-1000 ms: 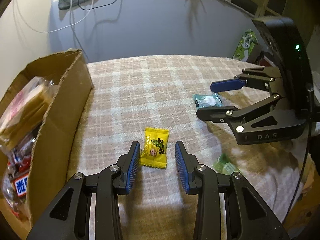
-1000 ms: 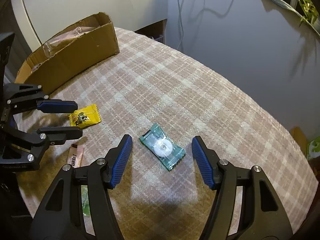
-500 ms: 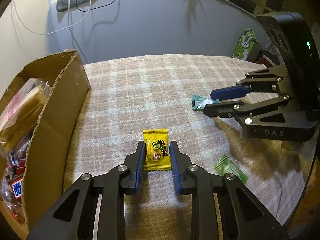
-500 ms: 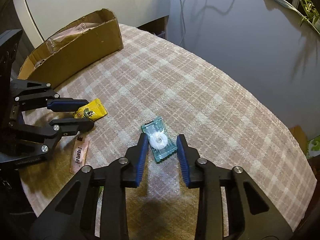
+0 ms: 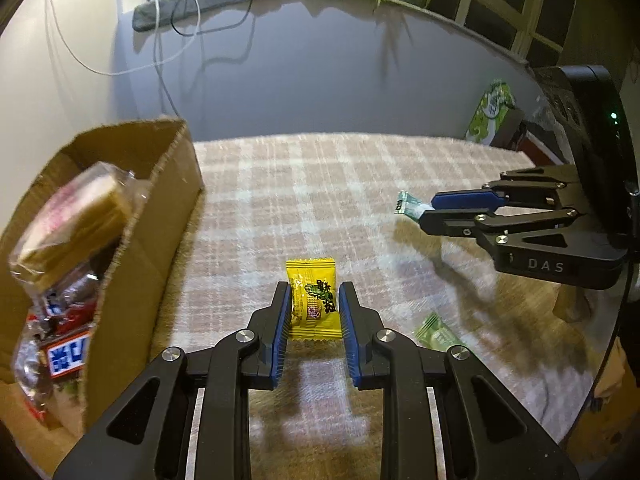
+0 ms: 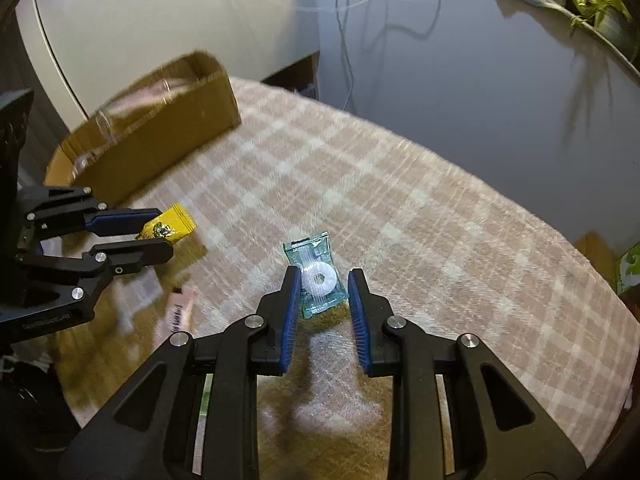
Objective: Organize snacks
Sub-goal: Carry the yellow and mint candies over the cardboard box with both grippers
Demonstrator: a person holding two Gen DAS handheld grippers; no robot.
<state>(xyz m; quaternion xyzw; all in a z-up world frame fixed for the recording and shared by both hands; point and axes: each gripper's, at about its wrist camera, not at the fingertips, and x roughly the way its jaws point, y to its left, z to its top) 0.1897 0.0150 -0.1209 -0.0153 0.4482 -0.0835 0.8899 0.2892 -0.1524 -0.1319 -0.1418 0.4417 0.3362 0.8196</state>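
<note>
The yellow candy (image 5: 313, 304), its print unreadable, sat pinched in the left gripper (image 5: 313, 312), just above the checked cloth (image 5: 320, 184). At three o'clock, the right gripper (image 6: 322, 300), marked "DAS", pinched the green mint (image 6: 318, 280). A second earlier both lay flat between wider jaws. The cardboard box (image 5: 160, 208) stood at nine o'clock.

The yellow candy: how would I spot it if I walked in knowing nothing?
Start at the cardboard box of snacks on the checked tablecloth. Just beside it, the left claw pinches a small yellow candy. It is the only yellow wrapper; the right claw grips a teal one.
</note>
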